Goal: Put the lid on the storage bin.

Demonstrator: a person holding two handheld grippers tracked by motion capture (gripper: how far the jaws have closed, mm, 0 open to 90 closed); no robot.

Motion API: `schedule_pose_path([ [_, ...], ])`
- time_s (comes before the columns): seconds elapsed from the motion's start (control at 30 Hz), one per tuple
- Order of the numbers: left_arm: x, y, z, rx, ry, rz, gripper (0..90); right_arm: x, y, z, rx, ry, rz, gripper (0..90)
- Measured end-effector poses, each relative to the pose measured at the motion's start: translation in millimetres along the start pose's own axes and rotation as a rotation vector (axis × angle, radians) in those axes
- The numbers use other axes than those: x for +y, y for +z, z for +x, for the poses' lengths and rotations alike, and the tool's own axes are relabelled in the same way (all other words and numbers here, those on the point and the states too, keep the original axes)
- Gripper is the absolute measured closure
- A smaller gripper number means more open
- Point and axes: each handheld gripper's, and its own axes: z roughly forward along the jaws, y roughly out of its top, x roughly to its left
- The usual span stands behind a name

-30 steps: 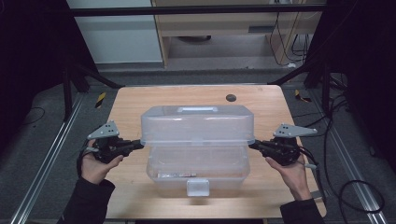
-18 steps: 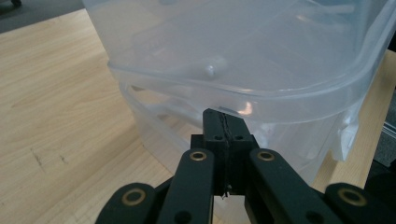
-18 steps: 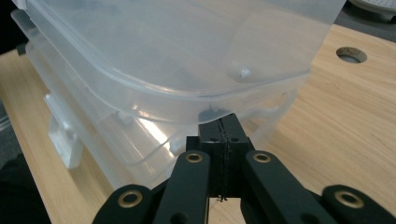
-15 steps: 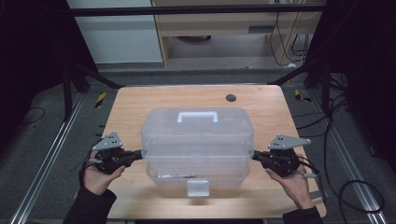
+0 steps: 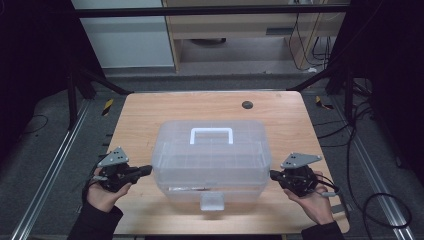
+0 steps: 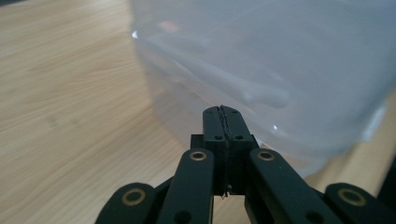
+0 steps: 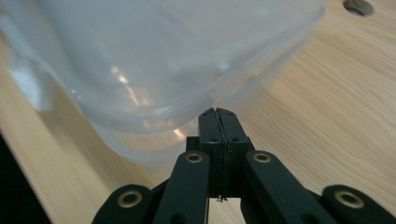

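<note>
A clear plastic box point(image 5: 212, 162) with a white handle point(image 5: 211, 134) on its lid stands in the middle of the wooden table point(image 5: 150, 115). The lid is down over the base, and a white latch point(image 5: 211, 202) hangs at the front. My left gripper point(image 5: 148, 170) is shut, its tip at the box's left side. In the left gripper view the closed tips point(image 6: 222, 109) sit just under the lid's rim point(image 6: 261, 95). My right gripper point(image 5: 273, 174) is shut too, at the box's right side. Its tips point(image 7: 216, 112) meet the lid's edge point(image 7: 187, 109). Neither gripper clamps anything.
A dark round hole point(image 5: 247, 104) lies in the tabletop behind the box. Small items show dimly inside the box's base point(image 5: 187, 188). Metal rails point(image 5: 55, 165) run along the floor on both sides of the table, and cables point(image 5: 380, 200) trail at the right.
The lid was raised at the back a second ago and has come down over the base. Both grippers sank with its side edges, towards the table's front.
</note>
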Motion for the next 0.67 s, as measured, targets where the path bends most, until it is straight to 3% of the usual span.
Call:
schedule_pose_path([
  [0.07,-2.6,-0.2,4.1,0.039,-0.012,-0.002,89.8,-3.7,0.9,-4.7,0.024,0.033,-0.024,90.0],
  [0.13,-5.6,0.5,8.6,0.088,-0.023,-0.001,89.2,-6.9,1.1,-9.7,-0.018,0.036,-0.021,88.3],
  [0.23,-11.4,2.3,17.3,0.126,-0.057,-0.004,85.7,-12.6,1.1,-17.4,-0.066,0.067,-0.061,83.1],
  [0.27,-13.5,3.2,20.0,0.139,-0.063,-0.006,84.0,-15.0,1.9,-20.3,-0.101,0.071,-0.066,80.6],
  [0.47,-26.9,10.4,36.9,0.217,-0.115,0.014,72.5,-31.2,8.8,-40.0,-0.261,0.149,-0.096,57.9],
  [0.67,-41.6,15.4,54.5,0.306,-0.146,0.026,57.7,-47.3,11.0,-59.3,-0.337,0.211,-0.119,37.2],
])
